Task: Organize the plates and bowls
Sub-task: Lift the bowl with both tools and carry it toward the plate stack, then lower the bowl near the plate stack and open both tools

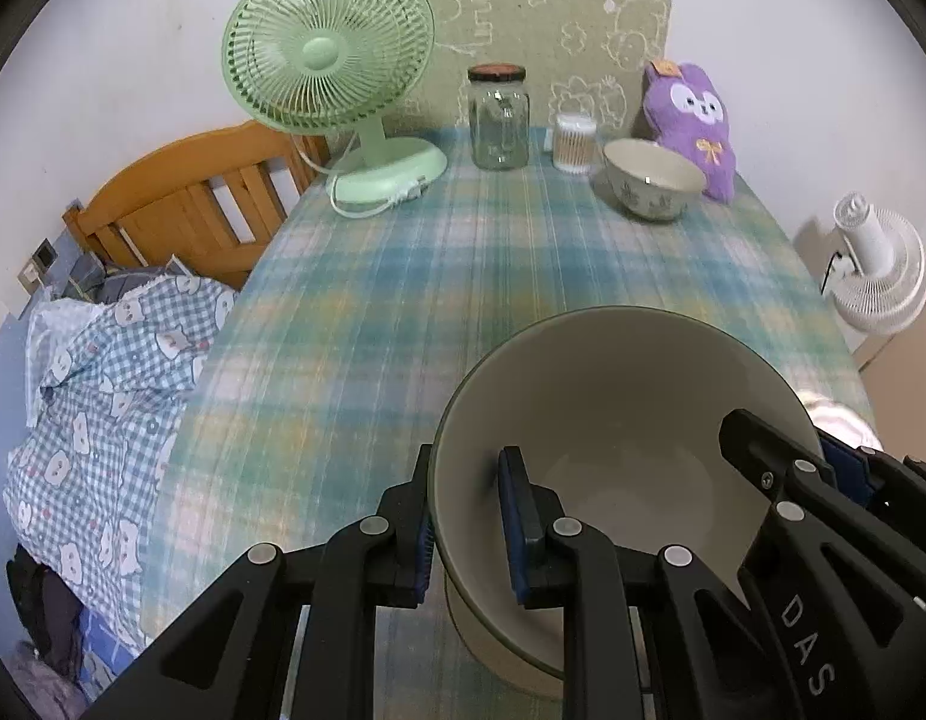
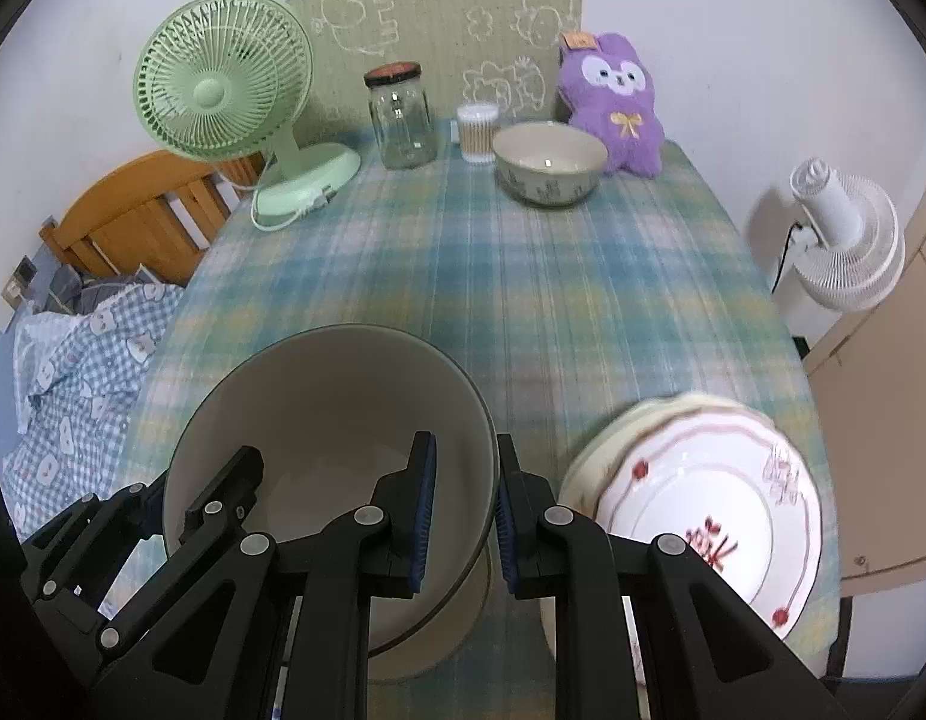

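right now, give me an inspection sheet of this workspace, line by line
surface: table under a blue-green plaid cloth.
job's things: large cream bowl at the near edge; smaller patterned bowl at the far end; stack of plates at the near right.
clutter: green desk fan, glass jar, cotton swab tub, purple plush, all along the far edge.
grippers: left claw shut on the large bowl's left rim; right claw shut on its right rim.
cables: green fan's cord looped on the cloth by its base.
surroundings: wooden bed frame with checked bedding on the left, white fan on the right.
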The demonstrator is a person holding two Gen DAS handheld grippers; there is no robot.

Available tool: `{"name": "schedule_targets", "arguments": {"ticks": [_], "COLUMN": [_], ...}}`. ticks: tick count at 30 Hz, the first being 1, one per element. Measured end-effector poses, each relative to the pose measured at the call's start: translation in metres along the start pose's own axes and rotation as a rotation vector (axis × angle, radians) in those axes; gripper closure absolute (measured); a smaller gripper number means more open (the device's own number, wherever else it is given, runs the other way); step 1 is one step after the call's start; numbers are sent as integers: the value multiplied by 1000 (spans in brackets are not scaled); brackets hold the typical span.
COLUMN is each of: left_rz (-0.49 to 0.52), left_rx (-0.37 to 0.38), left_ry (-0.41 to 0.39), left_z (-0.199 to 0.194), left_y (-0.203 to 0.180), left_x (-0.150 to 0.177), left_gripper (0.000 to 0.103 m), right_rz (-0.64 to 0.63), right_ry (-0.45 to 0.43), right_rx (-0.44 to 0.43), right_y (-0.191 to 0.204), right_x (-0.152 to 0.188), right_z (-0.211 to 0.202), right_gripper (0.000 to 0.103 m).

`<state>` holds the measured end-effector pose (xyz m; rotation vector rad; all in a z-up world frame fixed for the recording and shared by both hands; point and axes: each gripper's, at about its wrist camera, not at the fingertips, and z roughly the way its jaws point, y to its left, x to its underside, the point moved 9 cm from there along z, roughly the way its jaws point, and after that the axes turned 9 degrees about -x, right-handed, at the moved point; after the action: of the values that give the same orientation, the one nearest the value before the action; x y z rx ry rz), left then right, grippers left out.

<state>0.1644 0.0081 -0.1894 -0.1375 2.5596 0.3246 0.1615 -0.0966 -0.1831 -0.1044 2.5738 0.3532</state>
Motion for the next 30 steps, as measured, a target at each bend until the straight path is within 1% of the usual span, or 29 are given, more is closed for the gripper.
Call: {"name": "schedule_targets", "arguments": {"ticks": [6, 10, 15, 17, 30], "left_rz": [17, 28, 25, 15, -2], "left_rx": [-24, -32, -49, -42, -30], "left_ry": [34, 50, 52, 74, 61], "left_z": [7, 11, 16, 21, 22], "left_y": [-4, -6, -2, -1, 1], "left_x": [25, 33, 38, 41, 42], "left_gripper": [86, 86, 86, 86, 86], "right_rz": [35, 34, 27, 6, -13], "right_ry": [49, 67, 76, 73, 62], "right_rx": [-27, -30, -41, -18, 2], "right_y": [-8, -10, -7, -5, -5], "right_x": [27, 36, 39, 38, 36], "right_z": [12, 18, 24, 25, 25], "right_gripper": [81, 81, 81, 81, 81]}}
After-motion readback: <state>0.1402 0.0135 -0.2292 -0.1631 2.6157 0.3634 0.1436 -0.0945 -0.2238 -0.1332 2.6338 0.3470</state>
